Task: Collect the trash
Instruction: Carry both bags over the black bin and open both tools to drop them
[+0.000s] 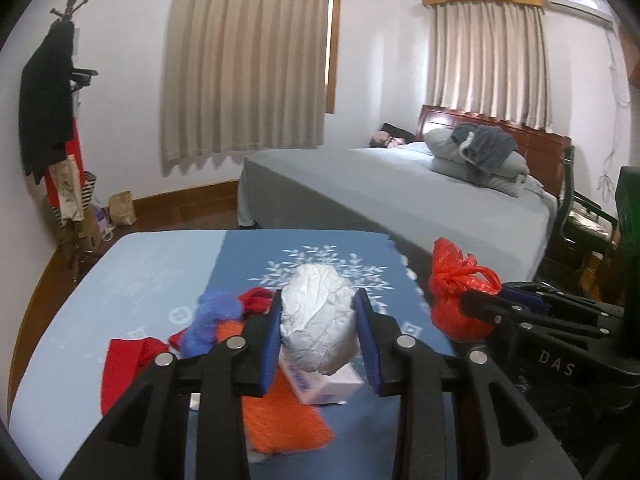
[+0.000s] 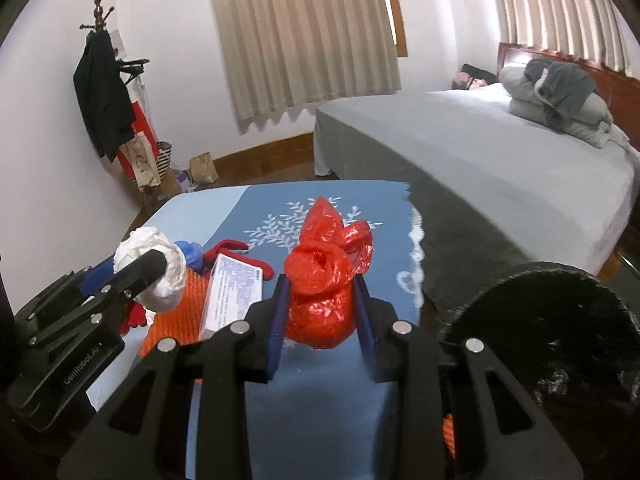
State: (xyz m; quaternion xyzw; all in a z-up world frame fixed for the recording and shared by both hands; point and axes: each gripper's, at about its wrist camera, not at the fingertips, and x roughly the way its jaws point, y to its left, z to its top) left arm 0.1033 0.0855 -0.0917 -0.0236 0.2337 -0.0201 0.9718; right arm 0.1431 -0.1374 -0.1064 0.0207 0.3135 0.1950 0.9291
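The left tool [image 1: 318,334] pinches a white wad [image 1: 318,316] of crumpled paper between its blue pads, and the wad looks clear of the tabletop [image 1: 152,280]. The right tool [image 2: 320,312] is pressed onto a knotted red bag [image 2: 320,300], gripping its round belly below the knot, with the bag apparently off the cloth too. A black bin [image 2: 560,320] shows its rim just beside the right tool, at the tabletop's edge.

The step in hand seems to be carrying both pieces to that bin. To do it well, keep both grips firm, since plastic film is slippery and the paper wad can squash and slide. Bring the red bag over the bin's mouth first, as it is nearer, and let go only once it is inside the rim. Keep the tools apart so they do not knock each other.

Left on the tabletop: a white box [image 2: 234,296], an orange mat [image 1: 280,420], red gloves [image 1: 128,364] and a blue tuft [image 1: 212,316]
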